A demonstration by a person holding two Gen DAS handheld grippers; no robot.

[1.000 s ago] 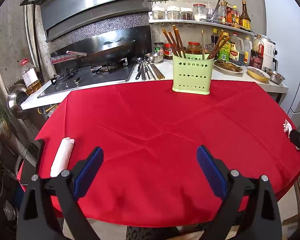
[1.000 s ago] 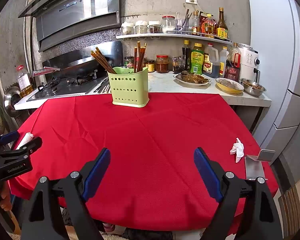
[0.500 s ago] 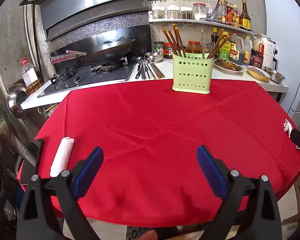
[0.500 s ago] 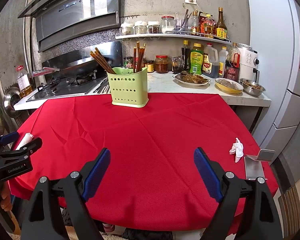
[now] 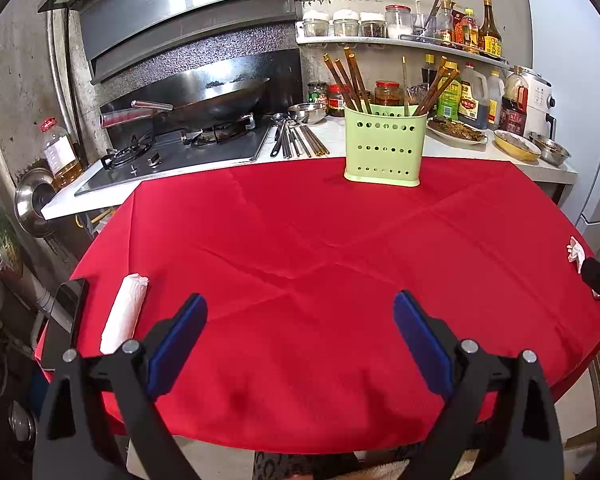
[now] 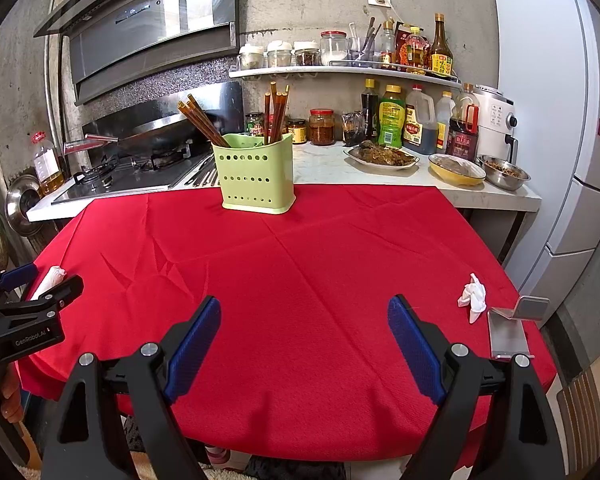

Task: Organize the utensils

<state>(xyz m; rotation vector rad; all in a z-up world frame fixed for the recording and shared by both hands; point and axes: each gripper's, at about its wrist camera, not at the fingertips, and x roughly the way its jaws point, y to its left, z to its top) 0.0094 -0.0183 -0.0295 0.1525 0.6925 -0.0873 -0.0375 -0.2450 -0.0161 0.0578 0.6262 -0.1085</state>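
Both tongs, the left gripper (image 5: 300, 312) and right gripper (image 6: 304, 316), gape empty over the red tablecloth (image 6: 300, 264) near its front edge. Far across smooth bare cloth, a perforated green plastic holder (image 6: 256, 176) with brown chopsticks (image 6: 276, 112) stands by the counter edge.

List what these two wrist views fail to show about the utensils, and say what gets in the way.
- Lower ends of the chopsticks: hidden by the green holder walls, both views.
- Loose utensils on the counter: too small in the left view; partly hidden behind the holder in the right view.
- Holder's compartments: its rim blocks them.
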